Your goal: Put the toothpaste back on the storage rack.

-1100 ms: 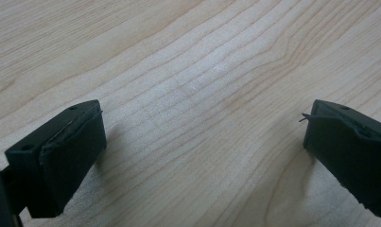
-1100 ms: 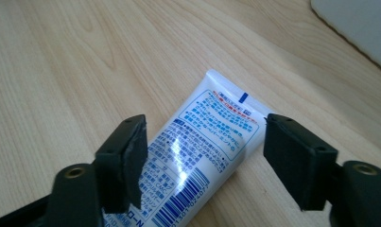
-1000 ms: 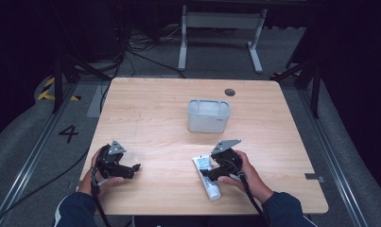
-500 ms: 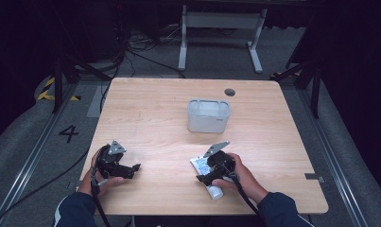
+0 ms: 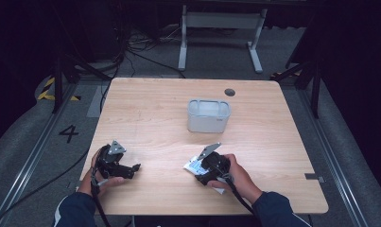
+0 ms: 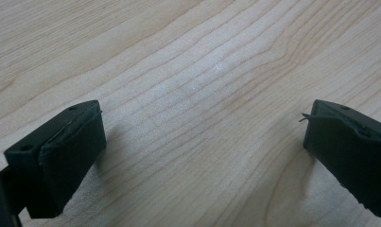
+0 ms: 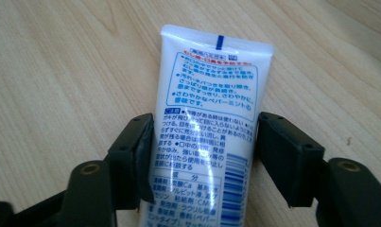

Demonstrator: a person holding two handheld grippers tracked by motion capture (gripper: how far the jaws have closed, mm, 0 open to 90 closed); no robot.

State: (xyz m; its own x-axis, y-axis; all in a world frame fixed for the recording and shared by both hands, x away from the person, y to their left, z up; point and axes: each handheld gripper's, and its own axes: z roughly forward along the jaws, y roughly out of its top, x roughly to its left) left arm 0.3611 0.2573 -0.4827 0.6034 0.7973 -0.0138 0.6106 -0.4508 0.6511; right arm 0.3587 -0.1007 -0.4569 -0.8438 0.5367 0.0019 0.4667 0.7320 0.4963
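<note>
A white tube with blue print lies flat on the wooden table, near its front edge. My right gripper straddles the tube's middle. Its jaws have just been closing, and both pads now touch the tube's sides. In the high view the right gripper sits over the tube, with the tube's other end poking out by the hand. My left gripper rests at the front left, and its jaws stand wide apart over bare wood.
A pale grey rectangular container stands upright mid-table, beyond the right gripper. A dark round grommet marks the far side. Cables trail from both grippers toward the front edge. The floor around the table is dark, with metal stand legs behind.
The right gripper has slid left and toward the front edge along the tube. Its jaws have narrowed from wide apart to touching the tube's sides. The left gripper has stayed put.
</note>
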